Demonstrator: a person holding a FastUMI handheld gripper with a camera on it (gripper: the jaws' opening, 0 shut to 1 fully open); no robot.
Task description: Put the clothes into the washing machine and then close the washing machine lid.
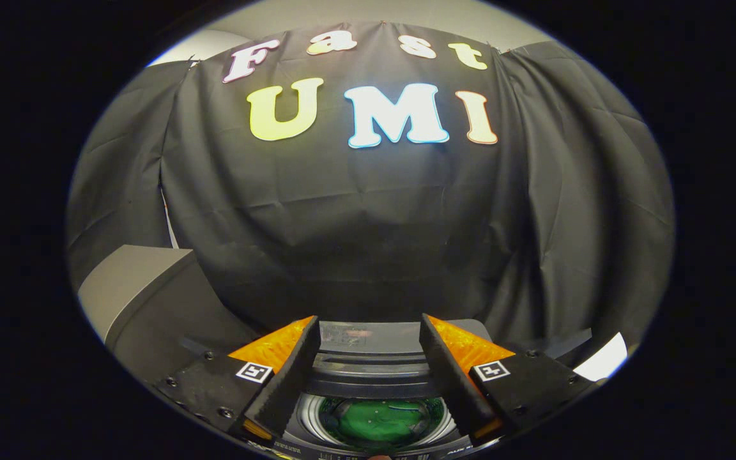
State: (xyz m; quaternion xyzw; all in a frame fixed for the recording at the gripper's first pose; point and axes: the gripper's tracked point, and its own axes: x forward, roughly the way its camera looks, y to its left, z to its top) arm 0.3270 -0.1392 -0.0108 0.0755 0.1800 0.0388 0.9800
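Note:
My gripper (368, 329) is open, its two fingers spread wide with nothing between them. Below and between the fingers stands the washing machine (368, 374), seen from above. Its round drum mouth is uncovered and a green garment (377, 421) lies inside the drum. The lid (358, 338) stands raised at the back of the machine, just ahead of my fingertips. The gripper hovers above the machine and touches nothing.
A grey box or cabinet (135, 287) stands to the left of the machine. The black cloth wall (368, 223) hangs close behind the machine. A bright white surface (604, 358) shows beyond the right finger.

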